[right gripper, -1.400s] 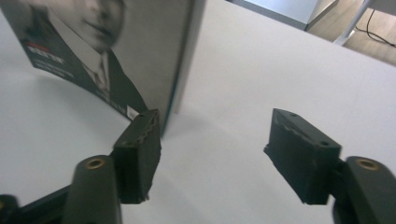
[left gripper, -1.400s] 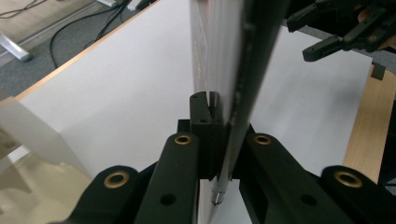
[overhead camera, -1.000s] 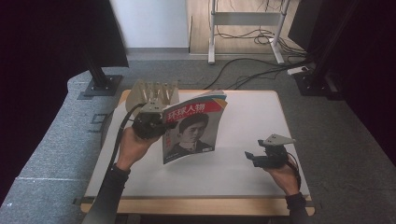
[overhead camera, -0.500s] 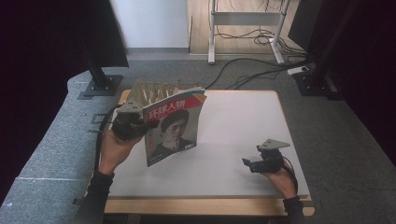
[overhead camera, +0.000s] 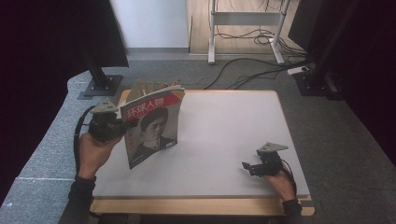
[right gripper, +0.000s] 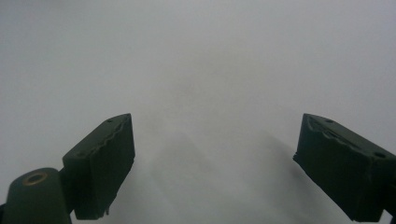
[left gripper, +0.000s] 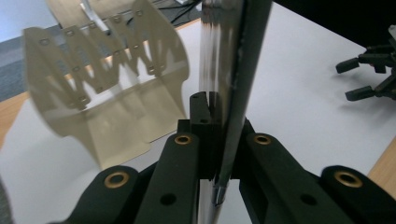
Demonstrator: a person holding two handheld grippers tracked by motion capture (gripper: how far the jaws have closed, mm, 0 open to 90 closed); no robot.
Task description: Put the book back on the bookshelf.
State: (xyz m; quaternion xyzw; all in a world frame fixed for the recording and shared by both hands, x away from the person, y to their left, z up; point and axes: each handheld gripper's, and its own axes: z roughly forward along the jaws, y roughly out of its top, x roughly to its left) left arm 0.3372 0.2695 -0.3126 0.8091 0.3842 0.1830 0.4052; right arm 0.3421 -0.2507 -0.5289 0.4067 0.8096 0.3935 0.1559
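Observation:
A magazine [overhead camera: 152, 126] with a red-topped cover and a portrait stands upright above the table's left side. My left gripper [overhead camera: 123, 125] is shut on its left edge. In the left gripper view the magazine [left gripper: 233, 70] runs edge-on between the closed jaws. Behind it a beige slotted rack [overhead camera: 144, 87] stands at the table's back left, also seen as the rack [left gripper: 107, 88] close ahead. My right gripper [overhead camera: 248, 167] sits low near the front right, pointing left. Its jaws have just been opening and stand wide with nothing between the fingers [right gripper: 100, 163].
The white table [overhead camera: 224, 121] has a wooden front edge. In the left gripper view the right gripper [left gripper: 369, 70] lies far off at the right. Cables and a desk frame [overhead camera: 247, 18] sit on the floor beyond the table.
My left gripper has carried the magazine leftward, away from the table's middle. The right gripper has sunk a little toward the table's front edge.

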